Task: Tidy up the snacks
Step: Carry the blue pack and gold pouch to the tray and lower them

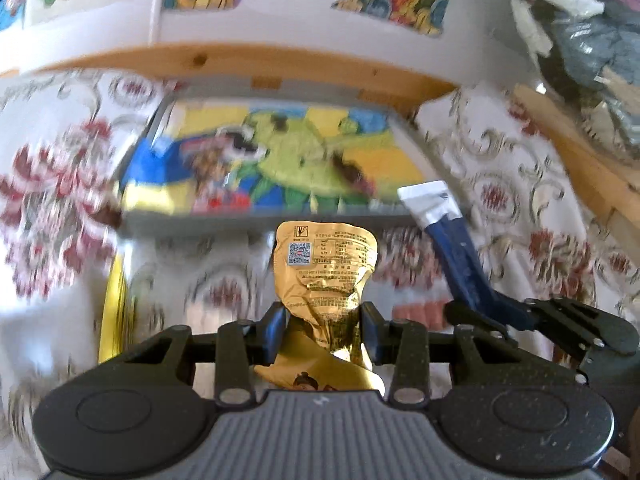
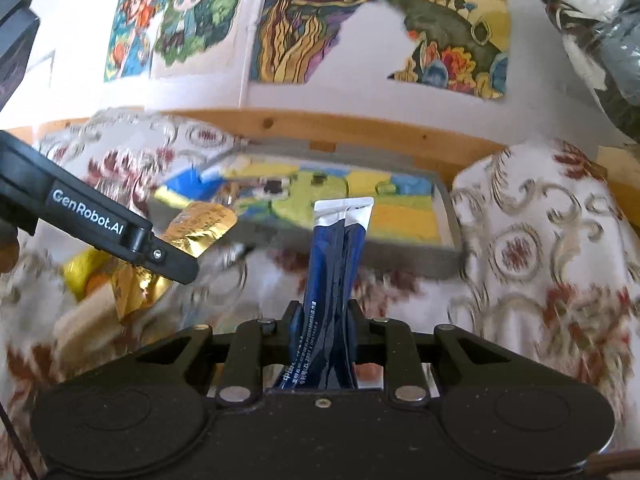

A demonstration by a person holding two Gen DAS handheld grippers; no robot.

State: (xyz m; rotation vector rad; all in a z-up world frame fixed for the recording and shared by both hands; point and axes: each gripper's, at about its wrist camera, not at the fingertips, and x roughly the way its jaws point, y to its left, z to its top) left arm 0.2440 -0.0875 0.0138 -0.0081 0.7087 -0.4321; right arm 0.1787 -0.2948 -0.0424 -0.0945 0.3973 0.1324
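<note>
Two grippers each clamp a snack. The left gripper point(image 1: 322, 322) pinches a crumpled gold packet point(image 1: 326, 268) at frame centre; the right gripper point(image 2: 322, 320) squeezes a blue sachet point(image 2: 334, 272) standing upright at centre. Beyond both, mid-frame, a grey tray point(image 2: 450, 236) with a colourful picture inside lies on the floral cloth point(image 2: 540, 248), blurred.

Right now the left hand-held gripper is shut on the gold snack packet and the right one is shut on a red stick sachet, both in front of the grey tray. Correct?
Not quite. The right hand-held gripper is shut on a dark blue stick sachet, not a red one; the right wrist view shows it. The left hand-held gripper does hold the gold snack packet, in front of the grey tray.
</note>
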